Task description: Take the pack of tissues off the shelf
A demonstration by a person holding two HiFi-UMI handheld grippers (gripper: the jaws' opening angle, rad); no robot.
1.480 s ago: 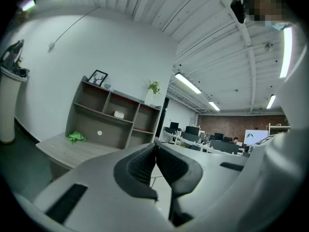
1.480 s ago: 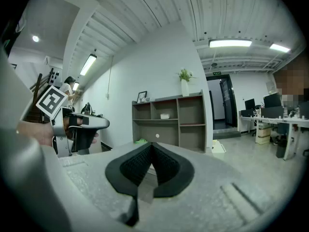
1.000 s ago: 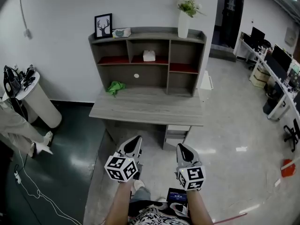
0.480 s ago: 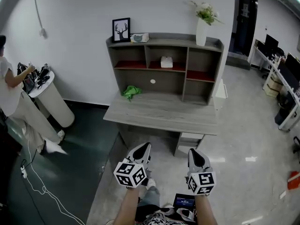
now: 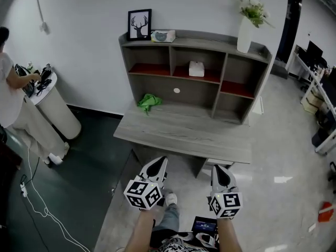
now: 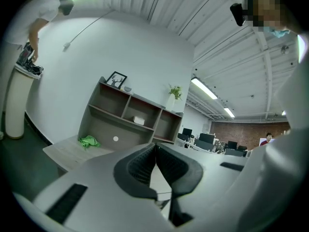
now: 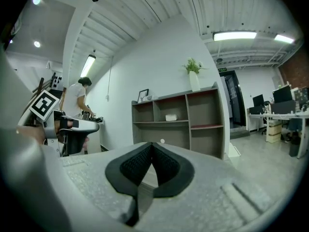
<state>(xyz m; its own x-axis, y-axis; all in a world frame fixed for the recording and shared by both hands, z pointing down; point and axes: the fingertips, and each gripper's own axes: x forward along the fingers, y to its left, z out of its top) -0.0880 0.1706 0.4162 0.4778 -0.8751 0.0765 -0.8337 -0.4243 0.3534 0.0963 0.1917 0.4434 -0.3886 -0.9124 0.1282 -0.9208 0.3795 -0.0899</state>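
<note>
Since 1 s ago the bench (image 5: 184, 133) & shelf (image 5: 224, 73) have drawn closer. Left gripper (image 5: 159, 162) & right gripper (image 5: 218, 168): jaws fully together, empty, held out low, prob. just carried during the approach. Pack of tissues (image 5: 196, 68) sits in the shelf's upper mid compartment, well apart from both; too small for detail.

In the head view, the left edge is cutting off the person in white clothing (image 5: 8, 88). The small teal-and-white object (image 5: 163, 35) on top of the grey wooden shelf unit (image 5: 210, 40) is appearing too small to identify. The right edge is cutting off an orange-red object (image 5: 325, 212). In the left gripper view, the grey body of the left gripper (image 6: 155, 146) is hiding the near part of the grey wooden bench (image 6: 67, 151).
</note>
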